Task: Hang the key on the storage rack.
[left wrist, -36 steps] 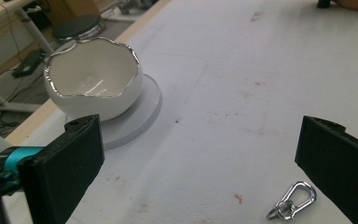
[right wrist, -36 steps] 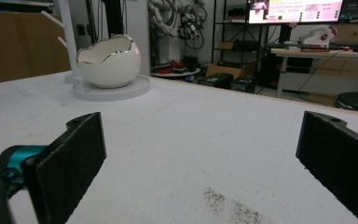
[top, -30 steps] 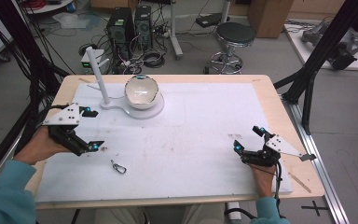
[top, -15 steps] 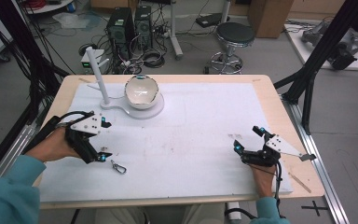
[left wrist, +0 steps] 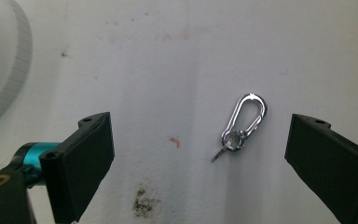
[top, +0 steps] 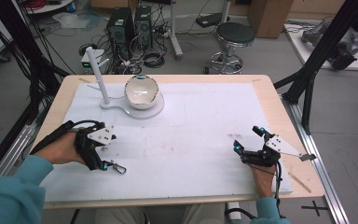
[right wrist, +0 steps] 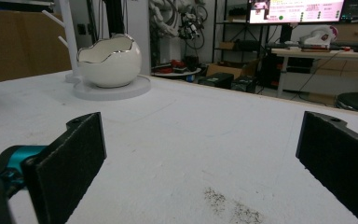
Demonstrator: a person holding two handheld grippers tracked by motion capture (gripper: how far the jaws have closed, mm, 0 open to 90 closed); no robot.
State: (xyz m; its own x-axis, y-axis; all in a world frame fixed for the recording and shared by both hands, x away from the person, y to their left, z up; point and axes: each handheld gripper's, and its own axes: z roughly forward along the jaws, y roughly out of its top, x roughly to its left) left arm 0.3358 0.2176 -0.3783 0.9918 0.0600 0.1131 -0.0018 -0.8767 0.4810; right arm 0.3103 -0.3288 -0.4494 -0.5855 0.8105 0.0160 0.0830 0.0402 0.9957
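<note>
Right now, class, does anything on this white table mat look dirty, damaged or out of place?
Yes: the white mat is soiled. A dark gritty smudge and a small orange fleck lie beside the silver metal snap hook; another dark speckled patch lies ahead of the right gripper.

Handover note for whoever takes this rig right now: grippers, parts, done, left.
Left gripper: over the carabiner clip, fingers wide, just begun closing, not touching it yet.
Right gripper: open, holding nothing, resting near the mat's right edge.
Clip lies flat on the white mat, front left. White bowl on its stand at the back.
Done: approach.
Left: likely grasp and lift the clip.
</note>
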